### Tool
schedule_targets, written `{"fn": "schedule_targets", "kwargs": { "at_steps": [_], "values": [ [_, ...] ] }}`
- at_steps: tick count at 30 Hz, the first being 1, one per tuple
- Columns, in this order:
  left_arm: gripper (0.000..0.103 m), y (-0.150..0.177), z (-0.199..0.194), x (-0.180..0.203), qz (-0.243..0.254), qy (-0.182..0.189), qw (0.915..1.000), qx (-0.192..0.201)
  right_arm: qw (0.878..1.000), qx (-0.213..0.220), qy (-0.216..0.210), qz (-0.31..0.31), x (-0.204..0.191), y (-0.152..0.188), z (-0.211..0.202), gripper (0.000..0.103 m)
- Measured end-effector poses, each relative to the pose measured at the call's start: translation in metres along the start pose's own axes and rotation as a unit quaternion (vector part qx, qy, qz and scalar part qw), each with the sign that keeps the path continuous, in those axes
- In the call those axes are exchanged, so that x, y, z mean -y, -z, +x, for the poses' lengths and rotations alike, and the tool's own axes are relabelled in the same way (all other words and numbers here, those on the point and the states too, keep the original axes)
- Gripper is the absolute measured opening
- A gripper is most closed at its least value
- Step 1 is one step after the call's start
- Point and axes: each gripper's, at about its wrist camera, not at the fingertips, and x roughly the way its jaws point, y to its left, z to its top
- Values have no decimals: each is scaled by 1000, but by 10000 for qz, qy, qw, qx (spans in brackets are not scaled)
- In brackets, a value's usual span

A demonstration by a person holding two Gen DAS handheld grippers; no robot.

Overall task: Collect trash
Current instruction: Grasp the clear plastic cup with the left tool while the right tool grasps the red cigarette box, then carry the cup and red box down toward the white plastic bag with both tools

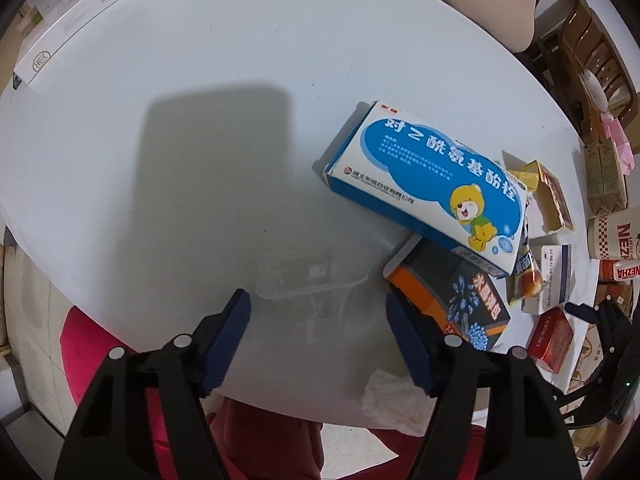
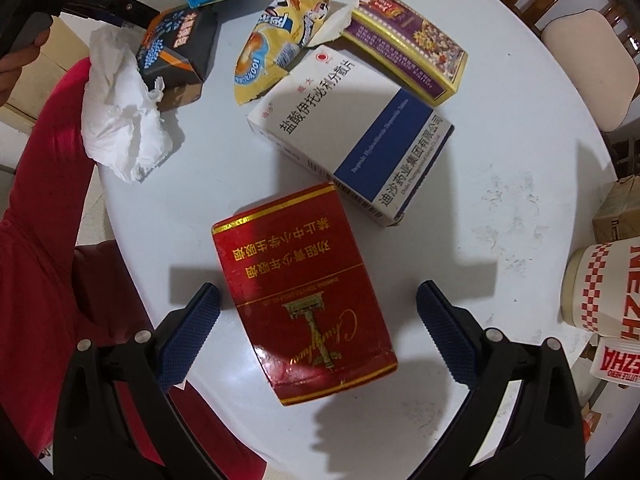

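In the left wrist view a clear plastic tray [image 1: 308, 268] lies on the white round table [image 1: 200, 60], hard to see against it. My left gripper [image 1: 318, 304] points down over the tray's near end, jaws apart, and no pad visibly presses on the plastic. In the right wrist view a red and gold cigarette pack [image 2: 296, 264] lies flat on the table [image 2: 500, 160]. My right gripper [image 2: 318, 300] straddles the pack from above, open, with a gap between each pad and the pack's sides. A crumpled white tissue [image 2: 120, 108] hangs over the table's edge.
More litter lies around: a blue and white medicine box [image 1: 424, 184], a black and orange box [image 1: 452, 296], a yellow snack wrapper [image 2: 280, 40], a white and blue box [image 2: 352, 132], a purple and yellow box [image 2: 404, 44]. Paper cups [image 2: 600, 288] stand at the right. A person in red sits at the near edge.
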Motion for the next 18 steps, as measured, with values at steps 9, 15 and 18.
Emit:
{"fn": "schedule_targets", "kwargs": {
  "at_steps": [9, 15, 18],
  "values": [
    [35, -7, 0, 3, 7, -161, 9999, 42, 9997, 196, 38, 119, 9, -2, -9, 63],
    [32, -13, 0, -2, 65, -147, 9999, 1, 9988, 228, 241, 351, 7, -8, -12, 61],
    [32, -13, 0, -4, 187, -181, 9996, 75, 9976, 249, 445, 466, 0, -4, -12, 61]
  ]
}}
